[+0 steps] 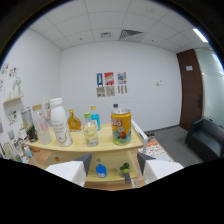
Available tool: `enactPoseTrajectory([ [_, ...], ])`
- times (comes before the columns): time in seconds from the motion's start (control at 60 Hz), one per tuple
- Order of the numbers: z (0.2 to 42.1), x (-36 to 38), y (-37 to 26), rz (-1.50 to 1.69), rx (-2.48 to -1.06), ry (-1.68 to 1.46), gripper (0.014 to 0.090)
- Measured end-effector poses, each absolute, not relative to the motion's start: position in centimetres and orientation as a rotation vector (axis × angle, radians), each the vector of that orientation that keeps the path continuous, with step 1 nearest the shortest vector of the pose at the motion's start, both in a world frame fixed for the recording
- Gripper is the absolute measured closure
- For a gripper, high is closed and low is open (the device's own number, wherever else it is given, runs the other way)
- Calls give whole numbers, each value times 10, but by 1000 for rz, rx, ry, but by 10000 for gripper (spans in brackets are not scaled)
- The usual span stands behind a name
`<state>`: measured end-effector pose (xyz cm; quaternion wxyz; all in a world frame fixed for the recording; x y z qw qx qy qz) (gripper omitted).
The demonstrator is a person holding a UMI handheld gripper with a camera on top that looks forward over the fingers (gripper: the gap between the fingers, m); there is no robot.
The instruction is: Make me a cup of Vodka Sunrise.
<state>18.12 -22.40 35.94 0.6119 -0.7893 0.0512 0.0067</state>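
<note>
1. White bottle (59, 122) stands left of the yellow can (121, 127), within reach.
2. Clear bottle (90, 131), possibly the vodka, stands just left of the can on the cart (80, 148).
3. Gripper (113, 165) hangs before the cart, fingers spread, holding nothing.

Bottles (59, 122) left on table (100, 146), can (121, 127) right, gripper (114, 162) before it

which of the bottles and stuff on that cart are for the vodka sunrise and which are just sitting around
Likely for the drink:
clear bottle
yellow can
amber bottle
gripper, open, holding nothing

Just there:
white bottle
blue bottle
dark can
wall posters
black sofa

Labels are unreadable, so this split is a guess.
</note>
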Motion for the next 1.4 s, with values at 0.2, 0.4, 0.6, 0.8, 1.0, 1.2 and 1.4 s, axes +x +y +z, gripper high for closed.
enactPoseTrajectory([
  [0.2,381,206,-154,-8,-1772,78,194],
  [0.4,379,212,-112,24,-1783,50,297],
  [0.6,377,211,-104,17,-1779,30,515],
  [0.8,380,211,-108,28,-1782,50,532],
  [1.0,410,208,-148,6,-1723,51,540],
  [1.2,388,188,-209,-3,-1729,31,543],
  [1.4,282,149,-236,52,-1877,46,542],
])
